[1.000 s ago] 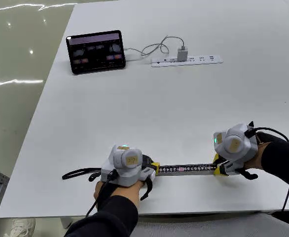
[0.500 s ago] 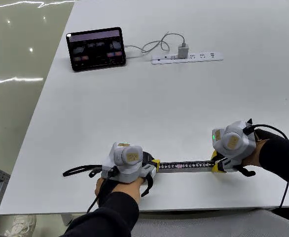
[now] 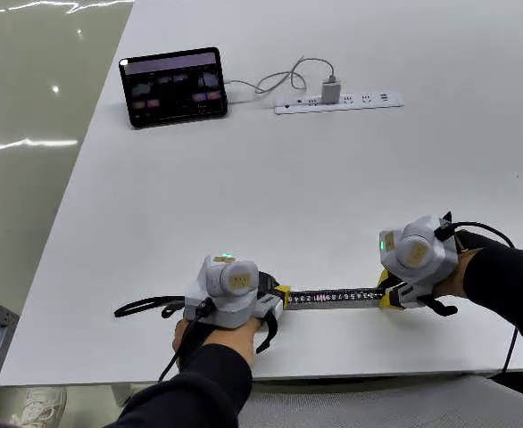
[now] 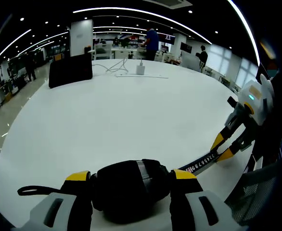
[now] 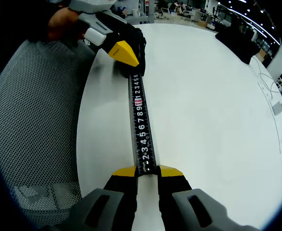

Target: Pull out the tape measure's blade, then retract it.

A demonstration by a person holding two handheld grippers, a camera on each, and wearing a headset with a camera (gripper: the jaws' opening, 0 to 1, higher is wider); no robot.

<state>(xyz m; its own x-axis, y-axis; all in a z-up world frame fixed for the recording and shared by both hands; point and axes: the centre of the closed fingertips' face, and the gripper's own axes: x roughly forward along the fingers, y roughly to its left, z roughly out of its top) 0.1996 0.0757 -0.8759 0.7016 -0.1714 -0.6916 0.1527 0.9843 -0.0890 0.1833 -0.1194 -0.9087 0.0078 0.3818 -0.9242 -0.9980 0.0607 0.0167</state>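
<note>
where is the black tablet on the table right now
In the head view the black tablet sits propped near the far left edge of the white table, just left of the white power strip.

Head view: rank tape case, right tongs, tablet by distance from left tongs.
1. Tape case: clamped in the left tongs.
2. Right tongs: to the right, along the blade.
3. Tablet: far left of table.

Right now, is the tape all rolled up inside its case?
No, the blade stretches out of the case, held by the left gripper, to the right gripper pinching its end.
</note>
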